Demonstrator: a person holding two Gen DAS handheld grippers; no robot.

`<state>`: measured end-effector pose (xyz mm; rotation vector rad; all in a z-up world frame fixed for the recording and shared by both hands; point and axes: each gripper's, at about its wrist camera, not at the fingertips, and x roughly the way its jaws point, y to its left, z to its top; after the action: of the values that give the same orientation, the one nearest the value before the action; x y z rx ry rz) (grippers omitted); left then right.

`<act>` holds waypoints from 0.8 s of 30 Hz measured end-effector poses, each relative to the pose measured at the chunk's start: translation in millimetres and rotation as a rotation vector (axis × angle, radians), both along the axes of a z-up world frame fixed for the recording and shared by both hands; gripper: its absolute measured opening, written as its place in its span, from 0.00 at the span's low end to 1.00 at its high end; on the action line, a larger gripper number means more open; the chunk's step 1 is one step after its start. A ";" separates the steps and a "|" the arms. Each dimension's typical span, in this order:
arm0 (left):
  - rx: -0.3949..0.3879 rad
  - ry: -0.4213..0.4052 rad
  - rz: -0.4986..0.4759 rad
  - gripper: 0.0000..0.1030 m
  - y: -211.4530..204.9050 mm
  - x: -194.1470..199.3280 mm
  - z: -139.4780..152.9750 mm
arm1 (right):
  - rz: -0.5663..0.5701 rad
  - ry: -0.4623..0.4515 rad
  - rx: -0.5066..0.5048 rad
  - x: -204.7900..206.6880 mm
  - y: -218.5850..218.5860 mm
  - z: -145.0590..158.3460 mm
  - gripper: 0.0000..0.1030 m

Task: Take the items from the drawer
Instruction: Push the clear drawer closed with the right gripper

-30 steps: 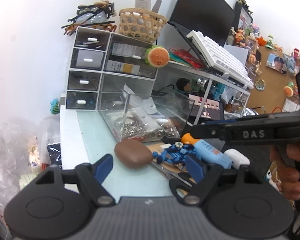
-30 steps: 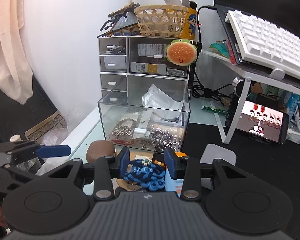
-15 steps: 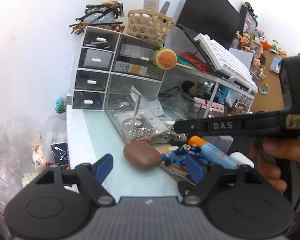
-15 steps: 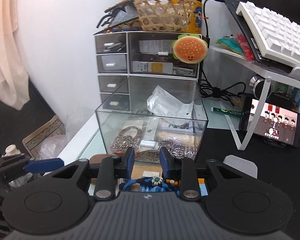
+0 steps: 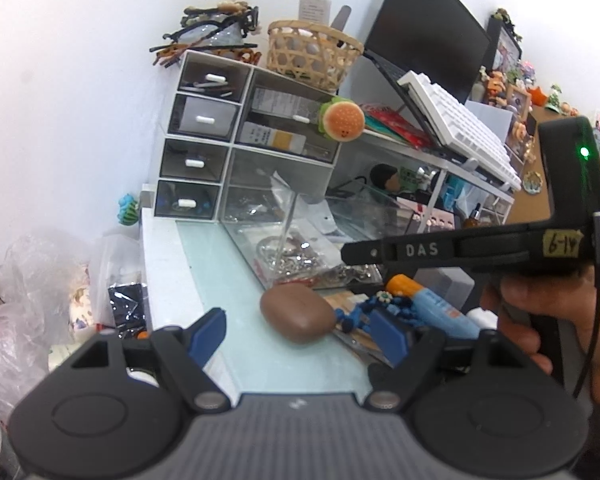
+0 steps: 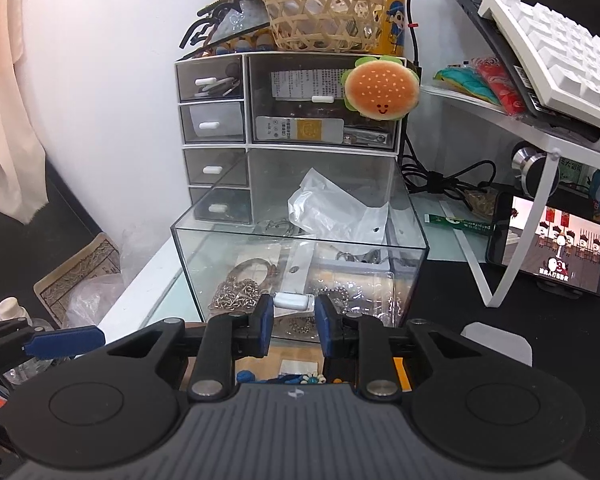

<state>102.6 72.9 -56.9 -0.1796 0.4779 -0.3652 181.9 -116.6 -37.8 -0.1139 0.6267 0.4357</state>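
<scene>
A clear drawer [image 6: 300,248] is pulled out of the white drawer unit [image 6: 288,128]. It holds metal chains [image 6: 236,292] and a clear plastic bag [image 6: 332,208]. My right gripper [image 6: 293,330] is open and empty, just in front of the drawer's white handle [image 6: 293,301]. It also shows in the left wrist view [image 5: 440,250], above the drawer [image 5: 300,236]. A blue beaded bracelet [image 5: 380,310], a brown case [image 5: 296,314] and a blue tube [image 5: 436,304] lie on the desk. My left gripper [image 5: 300,328] is open, near the brown case.
A hamburger plush [image 6: 380,88] hangs on the unit. A wicker basket [image 6: 324,8] sits on top. A white keyboard [image 6: 556,40] rests on a stand at right, with a phone [image 6: 552,248] beneath. Plastic bags [image 5: 40,280] lie left of the desk edge.
My right gripper let go of the blue bracelet on the desk, rose and moved forward to the drawer front. Its jaws are a little wider apart. The left gripper barely moved.
</scene>
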 end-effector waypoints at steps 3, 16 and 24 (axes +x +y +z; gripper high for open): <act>-0.001 -0.001 0.001 0.80 0.3 -0.4 0.1 | 0.005 0.000 -0.008 3.5 1.5 -0.5 0.23; -0.001 -0.003 -0.001 0.80 -0.1 -0.4 0.2 | 0.022 -0.002 -0.050 18.6 11.5 -0.4 0.21; 0.001 -0.007 -0.004 0.80 -0.8 -0.1 0.9 | 0.024 0.011 -0.060 34.3 16.7 0.4 0.21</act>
<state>102.5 72.1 -56.0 -0.1759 0.4714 -0.3698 216.2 -99.9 -37.5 -0.1758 0.6501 0.4411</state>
